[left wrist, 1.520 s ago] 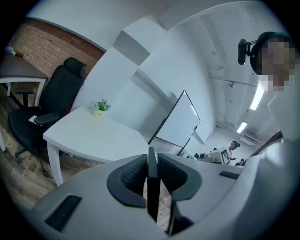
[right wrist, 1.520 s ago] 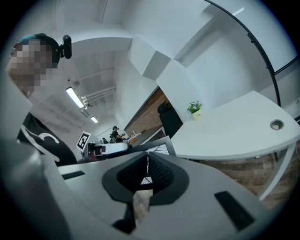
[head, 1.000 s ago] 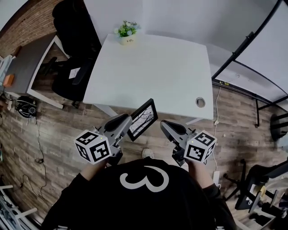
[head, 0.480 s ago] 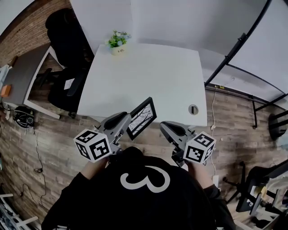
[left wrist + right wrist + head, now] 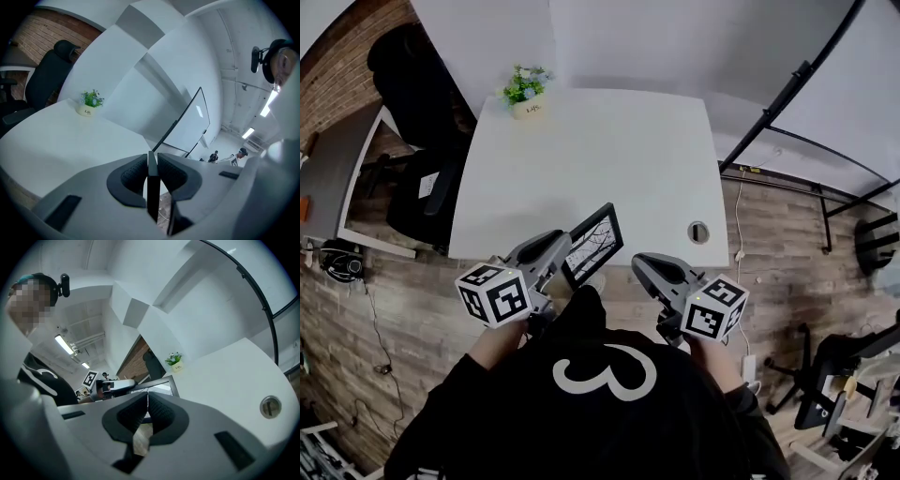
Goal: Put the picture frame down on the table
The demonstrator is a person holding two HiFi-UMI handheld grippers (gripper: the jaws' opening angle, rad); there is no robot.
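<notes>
A black picture frame [image 5: 593,245] with a dark line drawing hangs tilted over the near edge of the white table [image 5: 591,150], above the wooden floor. My left gripper [image 5: 560,251] is shut on the frame's lower left edge. In the left gripper view the frame [image 5: 152,187] shows edge-on, squeezed between the pads, at my left gripper [image 5: 152,161]. My right gripper [image 5: 649,269] hovers to the right of the frame, shut and holding nothing. In the right gripper view its jaws [image 5: 147,398] meet, and the frame [image 5: 157,384] shows just beyond them.
A small potted plant [image 5: 524,88] stands at the table's far left corner. A round cable hole [image 5: 698,232] sits near the table's near right corner. A black office chair [image 5: 417,89] and a grey desk [image 5: 333,173] stand to the left; black stands [image 5: 806,66] lie right.
The table has drawn nearer and shifted left in the head view as the person stepped toward it. The frame stays in the left gripper; the right gripper keeps its place.
</notes>
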